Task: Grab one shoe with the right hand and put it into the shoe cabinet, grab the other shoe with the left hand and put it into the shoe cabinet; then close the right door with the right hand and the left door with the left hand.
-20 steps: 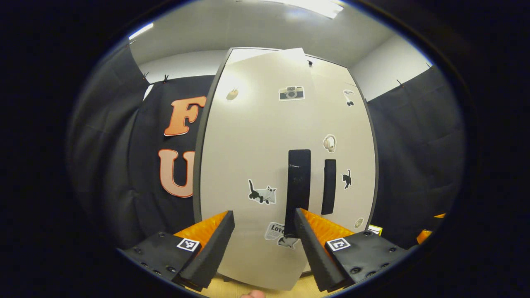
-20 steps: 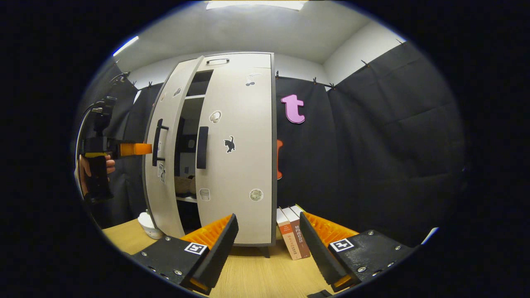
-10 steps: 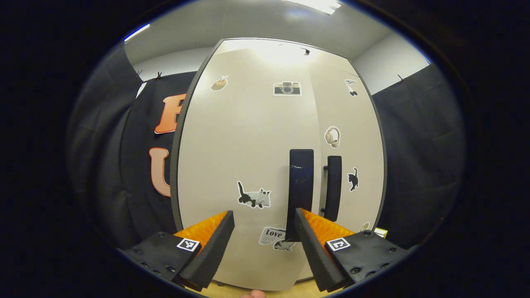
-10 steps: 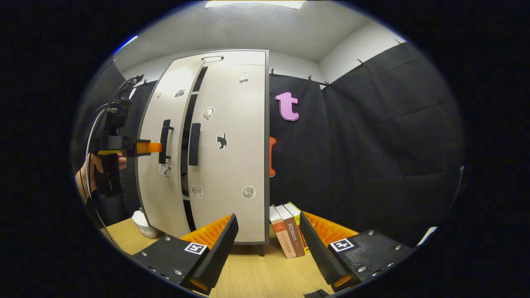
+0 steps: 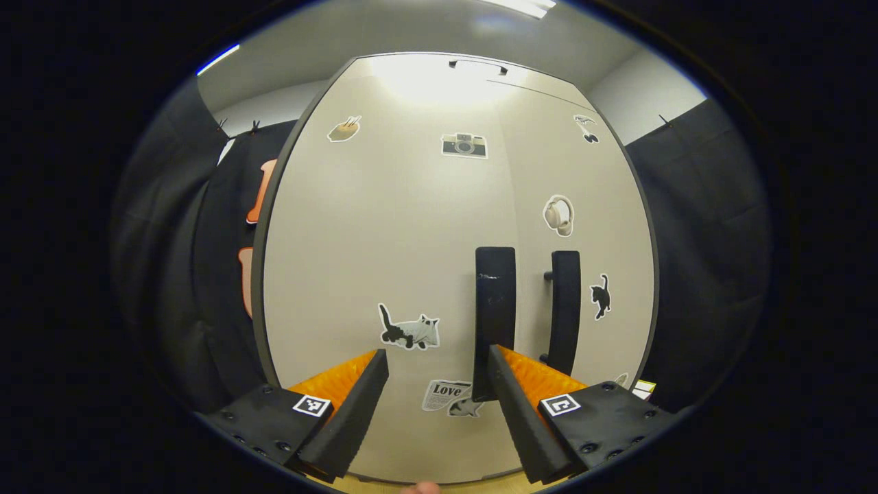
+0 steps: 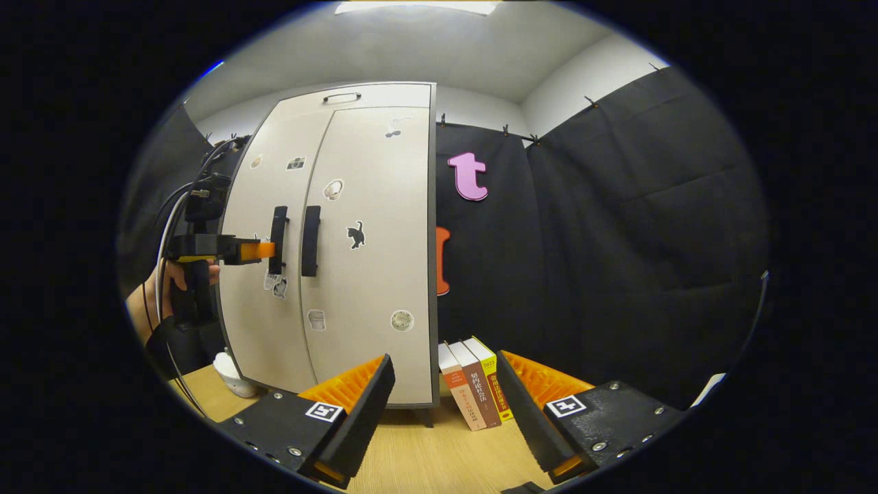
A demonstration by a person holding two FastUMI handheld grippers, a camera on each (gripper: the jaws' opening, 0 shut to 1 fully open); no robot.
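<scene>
Hand at far left: in the right gripper view a person's hand [image 6: 159,291] grips the left tool's stock beside the cabinet, so the push runs straight into the door face.
Left gripper [image 5: 437,384]: its jaws stand apart with nothing between them; in its own view the left door's handle [image 5: 494,319] rises just by the inner edge of its right-side finger. From the right gripper view its tip [image 6: 259,250] sits against that handle, which suits a nudge rather than a grasp.
Left door [image 5: 384,247]: appears flush with the cabinet front, no dark gap showing along its inner edge. I judge it closed or within a hair of it.
Right door [image 6: 374,254]: lies flat, its handle [image 6: 311,230] parallel and close to the left one, so this step looks done.
Shoe cabinet [image 6: 343,97]: stands on the wooden table [image 6: 418,460], both fronts shut across it.
Shoes: not visible; given the closed doors, I judge they are inside, behind the panels.
Books [image 6: 473,383]: lean just beside the cabinet's right foot, clear of the door swing.
Right gripper [image 6: 446,405]: released and empty, held back well apart from the cabinet, probably to stay out of the left door's way.
Progress: the task seems at its final moment; what remains is likely only a check that the left door is seated before the tool backs off.
</scene>
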